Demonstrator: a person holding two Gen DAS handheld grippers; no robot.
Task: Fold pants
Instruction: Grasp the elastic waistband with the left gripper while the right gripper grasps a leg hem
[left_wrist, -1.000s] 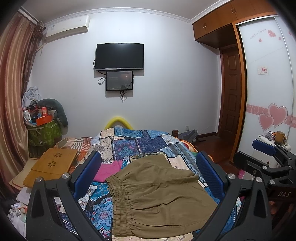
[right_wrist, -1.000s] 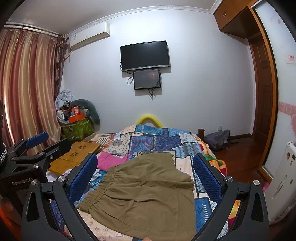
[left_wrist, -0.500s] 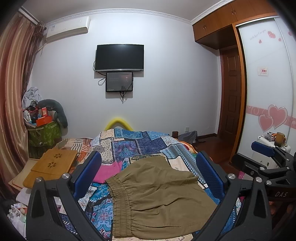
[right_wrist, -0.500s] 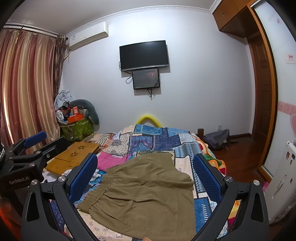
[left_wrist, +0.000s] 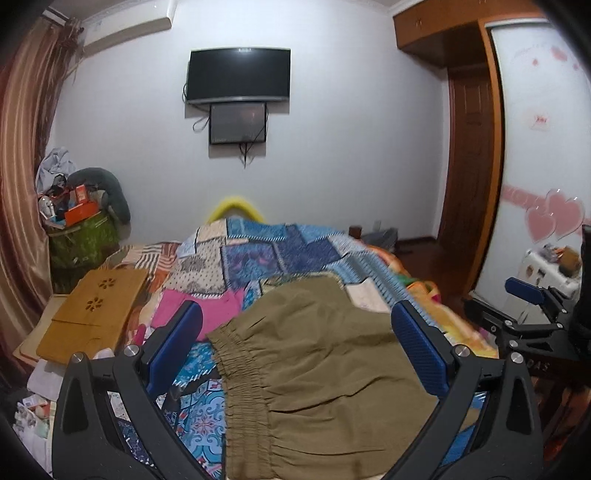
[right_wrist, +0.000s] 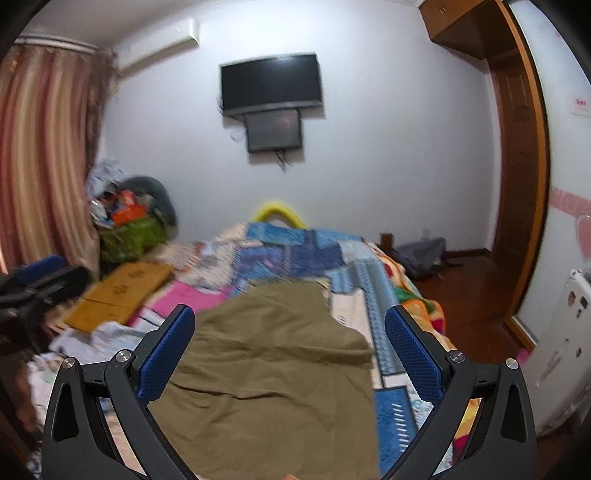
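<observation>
Olive-green pants (left_wrist: 317, 369) lie spread on the patchwork bedspread (left_wrist: 258, 258), elastic waistband toward the left and near edge in the left wrist view. My left gripper (left_wrist: 295, 350) hovers open above them, its blue pads wide apart over the waistband area. In the right wrist view the same pants (right_wrist: 269, 376) fill the lower middle, with my right gripper (right_wrist: 290, 350) open above the cloth, nothing between its fingers. The right gripper also shows at the right edge of the left view (left_wrist: 532, 306); the left gripper appears blurred at the left of the right view (right_wrist: 40, 280).
A wooden lap desk (left_wrist: 92, 310) rests on the bed's left side beside a pink cloth (left_wrist: 207, 310). A green basket (left_wrist: 81, 236) piled with clutter stands by the curtain. A wardrobe and door (left_wrist: 472, 155) are on the right; a TV (left_wrist: 238, 75) hangs on the far wall.
Both grippers have moved forward and lower toward the pants, which now look larger. The right wrist view is blurred from motion and has swung slightly right. Both remain open.
</observation>
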